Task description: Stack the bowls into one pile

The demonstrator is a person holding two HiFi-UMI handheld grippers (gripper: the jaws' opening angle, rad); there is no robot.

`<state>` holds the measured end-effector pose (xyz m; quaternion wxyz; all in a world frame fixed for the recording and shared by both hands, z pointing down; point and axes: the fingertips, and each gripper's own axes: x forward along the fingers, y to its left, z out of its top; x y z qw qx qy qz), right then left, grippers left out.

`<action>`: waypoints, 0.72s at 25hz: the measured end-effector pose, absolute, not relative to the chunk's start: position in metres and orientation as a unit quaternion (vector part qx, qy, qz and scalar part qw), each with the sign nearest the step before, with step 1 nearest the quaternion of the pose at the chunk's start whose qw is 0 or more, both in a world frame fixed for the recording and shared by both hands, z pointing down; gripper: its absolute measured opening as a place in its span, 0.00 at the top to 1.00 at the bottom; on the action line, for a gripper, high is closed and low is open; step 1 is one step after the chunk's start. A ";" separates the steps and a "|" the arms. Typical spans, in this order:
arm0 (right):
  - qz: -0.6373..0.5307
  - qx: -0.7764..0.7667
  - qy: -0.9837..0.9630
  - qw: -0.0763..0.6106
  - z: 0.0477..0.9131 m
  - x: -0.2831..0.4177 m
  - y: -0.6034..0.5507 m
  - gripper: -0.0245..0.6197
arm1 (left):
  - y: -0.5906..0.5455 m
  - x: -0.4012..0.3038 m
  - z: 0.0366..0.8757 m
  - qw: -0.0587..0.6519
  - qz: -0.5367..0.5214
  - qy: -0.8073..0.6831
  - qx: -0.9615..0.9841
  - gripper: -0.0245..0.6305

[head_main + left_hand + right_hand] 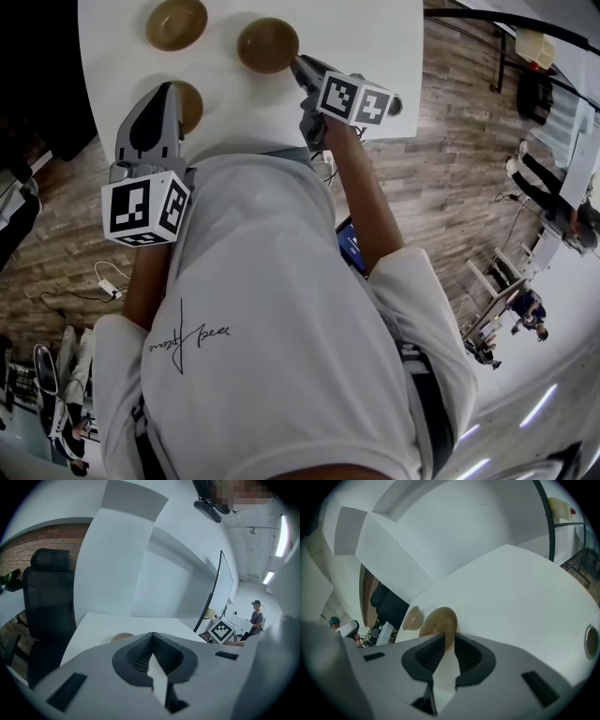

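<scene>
Three brown bowls sit apart on the white table (375, 37) at the top of the head view, none stacked. The right gripper (298, 62) reaches up and left to the held bowl (267, 45), upper centre. Its own view shows the jaws pressed onto that bowl's near rim, the rim wedged between the dark ribbed pads (429, 653). The bowl's base rests on the table.

The far bowl (176, 23) stands alone at the upper left, well clear of both tools. The near bowl (191, 105) lies lower, by the table's front edge, and the left gripper (161, 94) covers its left half in the head view. That gripper's jaws are pressed together at the tips with nothing between them. Whether it touches the near bowl I cannot tell.

The person's white shirt (272, 328) fills the lower half of the head view and hides the table's front edge. A black chair (47, 602) stands at the left of the left gripper view, in front of a brick wall (28, 545). At that view's far right a person (256, 618) stands in the background. A small round hole (591, 641) is set in the tabletop at the right edge of the right gripper view. White cables (105, 278) lie on the wooden floor (450, 141), lower left of the table.
</scene>
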<state>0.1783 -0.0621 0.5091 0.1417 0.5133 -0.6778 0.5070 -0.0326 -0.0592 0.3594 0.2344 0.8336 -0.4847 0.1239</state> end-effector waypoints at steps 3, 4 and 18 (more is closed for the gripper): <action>0.521 0.513 -0.670 0.131 0.514 0.178 -0.063 0.86 | -0.060 -0.031 0.361 0.236 0.128 -0.484 0.833 0.96; 0.526 0.514 -0.666 0.127 0.516 0.179 -0.063 0.86 | -0.061 -0.030 0.361 0.236 0.129 -0.484 0.832 0.96; 0.584 0.511 -0.627 0.071 0.529 0.176 -0.067 0.86 | -0.065 -0.030 0.364 0.247 0.131 -0.485 0.829 0.96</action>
